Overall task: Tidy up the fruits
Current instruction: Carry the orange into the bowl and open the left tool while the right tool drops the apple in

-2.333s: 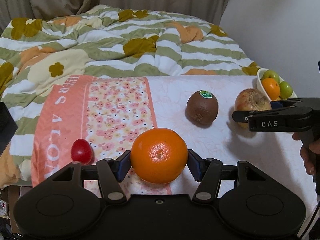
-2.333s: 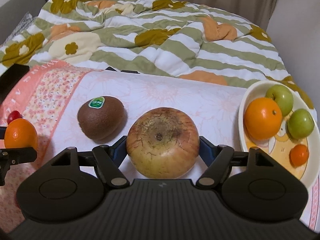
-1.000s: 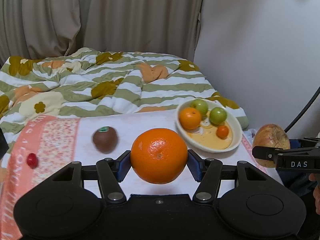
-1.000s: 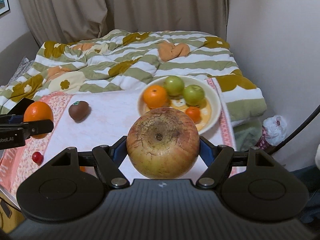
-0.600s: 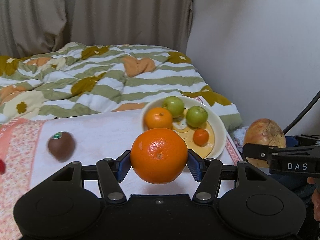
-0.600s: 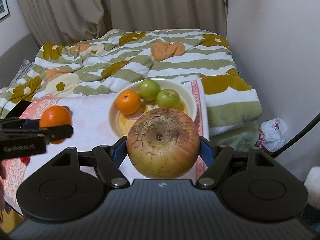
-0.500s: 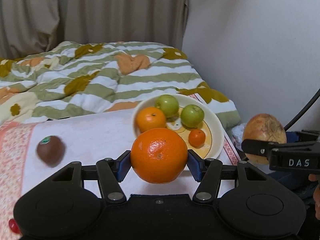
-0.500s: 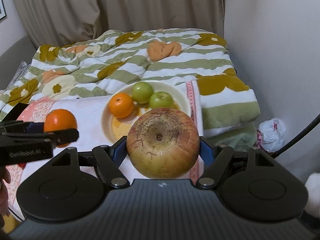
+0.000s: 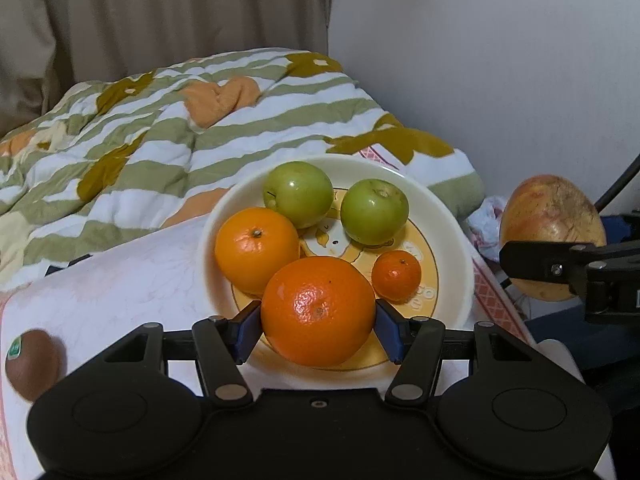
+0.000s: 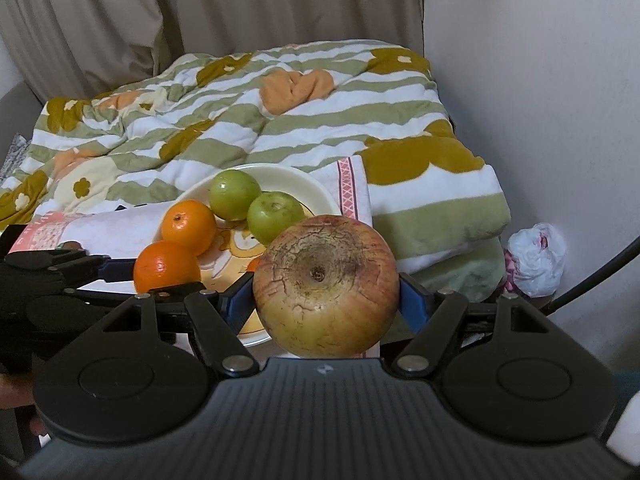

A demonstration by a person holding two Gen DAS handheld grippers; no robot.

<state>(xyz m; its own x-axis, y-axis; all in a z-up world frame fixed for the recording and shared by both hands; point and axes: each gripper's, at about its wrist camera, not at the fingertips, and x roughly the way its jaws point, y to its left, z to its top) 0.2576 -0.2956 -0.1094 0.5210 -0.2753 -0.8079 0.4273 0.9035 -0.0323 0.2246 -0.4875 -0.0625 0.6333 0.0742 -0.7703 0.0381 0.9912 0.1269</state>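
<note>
Four fruits lie in the bowl [image 9: 448,216]. Left hand-held gripper [image 9: 318,330] pinches an orange [image 9: 318,310]; right hand-held gripper [image 10: 326,300] pinches an apple [image 10: 326,286]. Kiwi [image 9: 30,364] waits at 9 o'clock.

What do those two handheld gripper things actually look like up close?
Both are matte black plastic. The left gripper has a smooth body with two round discs, angled link arms with silver pivot screws, and blue pads on its fingertips. The right gripper is built alike, but its body is ribbed with fine grooves. A black cable runs beside it.
</note>
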